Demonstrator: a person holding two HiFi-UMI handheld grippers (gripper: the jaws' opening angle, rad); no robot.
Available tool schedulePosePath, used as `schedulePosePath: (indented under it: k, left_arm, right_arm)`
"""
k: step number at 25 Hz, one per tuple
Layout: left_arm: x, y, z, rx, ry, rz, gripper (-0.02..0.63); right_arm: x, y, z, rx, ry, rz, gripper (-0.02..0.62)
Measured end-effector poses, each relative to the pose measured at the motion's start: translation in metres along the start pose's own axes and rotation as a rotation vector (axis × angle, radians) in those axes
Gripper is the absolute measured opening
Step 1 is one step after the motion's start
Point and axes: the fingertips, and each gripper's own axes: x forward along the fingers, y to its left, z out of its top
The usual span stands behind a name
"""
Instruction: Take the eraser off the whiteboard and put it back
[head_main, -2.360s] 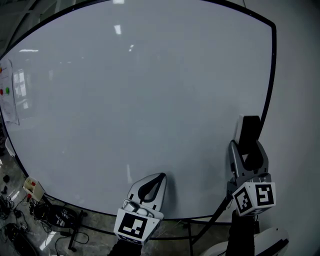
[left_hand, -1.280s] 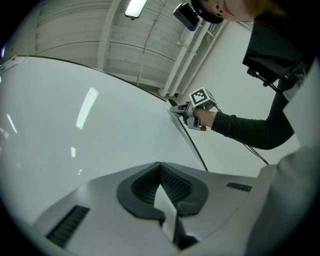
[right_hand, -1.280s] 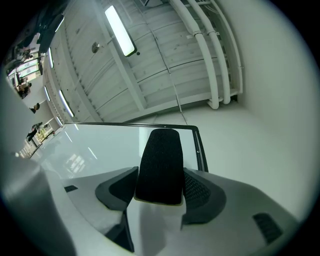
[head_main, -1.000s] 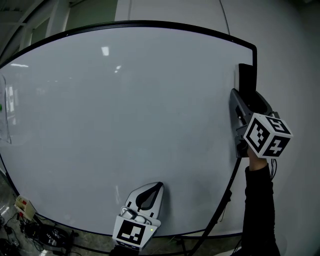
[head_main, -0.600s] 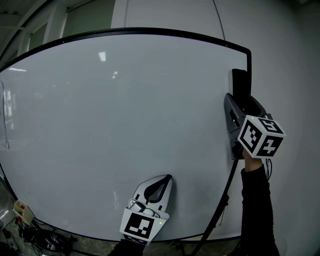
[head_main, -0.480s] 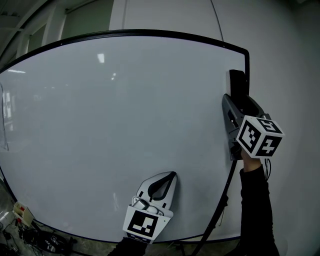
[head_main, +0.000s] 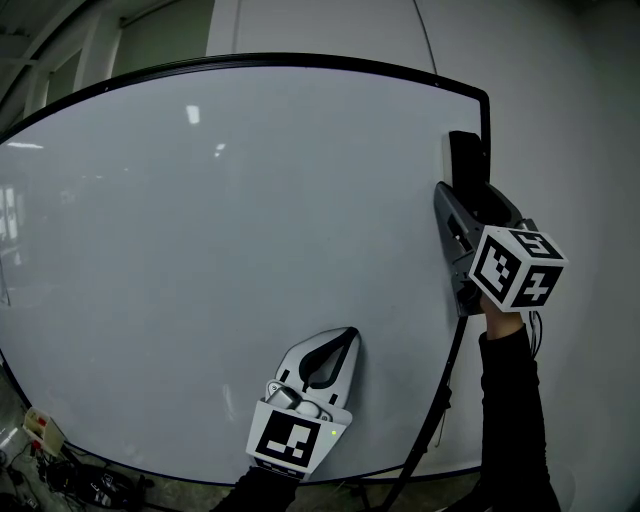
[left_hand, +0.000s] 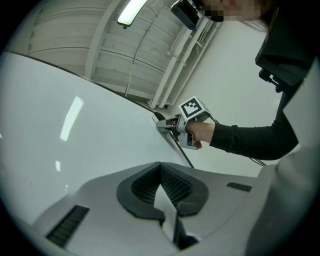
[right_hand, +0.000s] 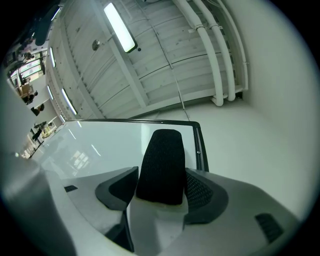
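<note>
- The room is a white wall (head_main: 580, 120) with a large black-framed whiteboard (head_main: 230, 230) on it. The board's face is blank, with only reflections of lamps.
- At the lower left of the head view there is a strip of floor with tangled cables (head_main: 60, 480). They are too dim to sort out, and neither gripper view shows them.
- The left gripper (head_main: 342, 340) is low in front of the board, near its bottom edge, pointing up and to the right.
- Its own view shows the left gripper's (left_hand: 160, 172) ribbed pads pressed together with nothing between them.
- Only the gripper views show the ceiling. It is ribbed panels with a long lit lamp (right_hand: 120, 27) and white pipes (right_hand: 220, 65) running down the wall.
- The left gripper view also shows the other hand (left_hand: 200, 132) in a black sleeve (left_hand: 250, 140). That hand holds the right gripper (left_hand: 167, 124) at the board's edge.
- In the head view the right gripper (head_main: 468, 195) stands at the board's upper right corner, just inside the frame, with its marker cube (head_main: 515, 265) toward the camera.
- The black eraser (head_main: 465, 158) sticks up out of it, upright.
- The right gripper's own view shows the right gripper (right_hand: 162, 182) clamped on the lower end of the eraser (right_hand: 162, 162), one pad on each side.
- No view settles whether the eraser touches the board.
</note>
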Motion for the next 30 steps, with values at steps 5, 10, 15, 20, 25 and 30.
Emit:
schedulePosePath:
  k: [5, 10, 15, 20, 25, 30]
  left_arm:
    - [-0.006, 0.004, -0.007, -0.022, 0.013, 0.01, 0.006]
    - [-0.012, 0.002, -0.006, -0.019, 0.021, 0.013, 0.006]
    - [-0.019, -0.003, -0.001, -0.026, 0.018, 0.013, 0.006]
    - [-0.025, 0.0, -0.003, -0.029, 0.025, 0.031, 0.006]
    - [-0.033, 0.003, -0.003, -0.038, 0.041, 0.048, 0.006]
    - [-0.044, 0.009, -0.003, -0.045, 0.047, 0.066, 0.006]
  right_arm:
    - [0.002, 0.003, -0.006, -0.057, -0.005, 0.001, 0.278]
    - [-0.004, 0.005, -0.003, -0.09, -0.023, -0.003, 0.281]
    - [-0.02, 0.005, -0.001, -0.065, -0.049, 0.001, 0.281]
    - [-0.045, 0.01, 0.005, -0.038, -0.102, 0.014, 0.281]
    - [-0.076, 0.037, 0.008, -0.053, -0.132, 0.06, 0.278]
    - [-0.105, 0.055, 0.002, 0.003, -0.139, 0.073, 0.249]
